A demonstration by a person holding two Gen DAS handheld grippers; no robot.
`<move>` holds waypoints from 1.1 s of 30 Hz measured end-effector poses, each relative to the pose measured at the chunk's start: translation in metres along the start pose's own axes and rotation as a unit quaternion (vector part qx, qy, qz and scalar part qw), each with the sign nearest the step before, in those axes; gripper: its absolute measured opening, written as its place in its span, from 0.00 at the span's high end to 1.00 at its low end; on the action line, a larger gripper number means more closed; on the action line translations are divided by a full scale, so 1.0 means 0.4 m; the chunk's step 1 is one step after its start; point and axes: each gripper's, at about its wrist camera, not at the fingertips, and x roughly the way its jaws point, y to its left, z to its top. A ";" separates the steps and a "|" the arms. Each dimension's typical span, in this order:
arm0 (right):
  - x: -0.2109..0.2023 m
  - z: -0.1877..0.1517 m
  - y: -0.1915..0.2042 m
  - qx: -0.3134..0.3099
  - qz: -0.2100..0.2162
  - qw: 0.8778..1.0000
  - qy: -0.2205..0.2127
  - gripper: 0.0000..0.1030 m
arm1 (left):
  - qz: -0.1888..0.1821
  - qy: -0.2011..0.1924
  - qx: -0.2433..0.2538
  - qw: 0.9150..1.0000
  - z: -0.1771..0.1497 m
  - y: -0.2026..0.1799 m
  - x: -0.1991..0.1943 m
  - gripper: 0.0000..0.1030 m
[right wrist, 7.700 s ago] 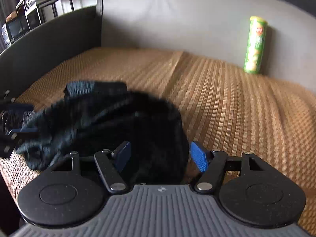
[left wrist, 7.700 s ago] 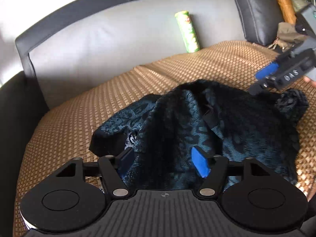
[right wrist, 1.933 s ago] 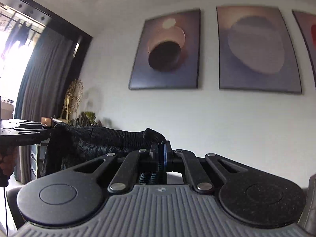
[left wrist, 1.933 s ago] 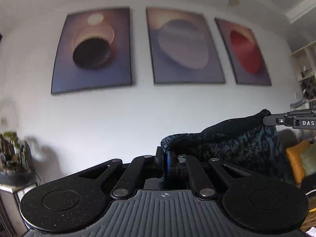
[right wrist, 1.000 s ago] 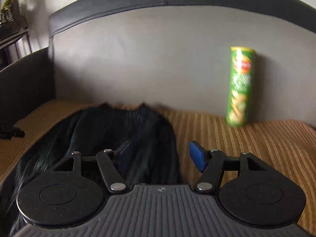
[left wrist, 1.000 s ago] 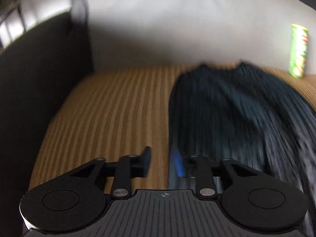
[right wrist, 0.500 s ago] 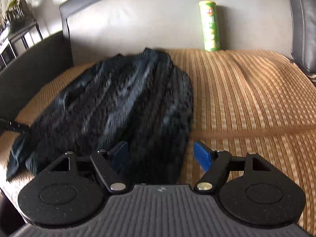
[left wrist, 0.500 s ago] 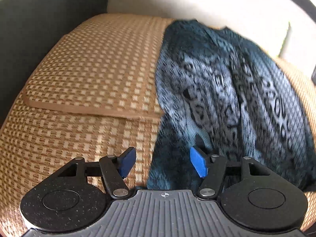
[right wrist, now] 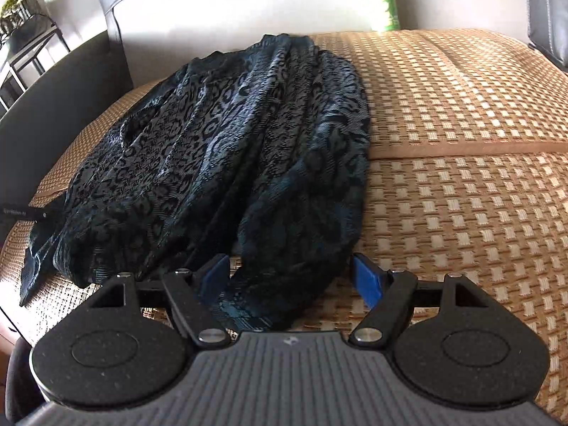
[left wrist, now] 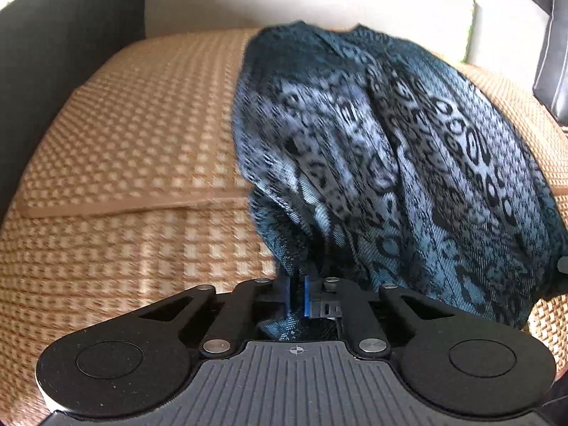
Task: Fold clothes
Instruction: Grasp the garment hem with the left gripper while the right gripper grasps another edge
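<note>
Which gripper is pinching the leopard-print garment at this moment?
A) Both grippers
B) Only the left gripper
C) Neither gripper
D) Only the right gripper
B: the left gripper has its blue pads closed on a corner of the leopard-print garment, while the right gripper stands wide open with the fabric lying loose between its fingers.
</note>
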 end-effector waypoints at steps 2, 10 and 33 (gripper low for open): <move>0.008 0.002 0.008 -0.013 -0.005 1.000 0.001 0.37 | 0.019 -0.020 -0.009 1.000 0.017 0.034 -0.034 1.00; -0.009 0.036 -0.027 0.026 0.011 1.000 0.001 0.80 | 0.072 -0.042 -0.033 0.996 0.105 0.218 -0.134 0.98; -0.104 0.326 -0.392 0.049 -0.251 0.966 -0.047 0.82 | 0.306 -0.054 -0.224 0.924 0.214 0.548 -0.071 0.80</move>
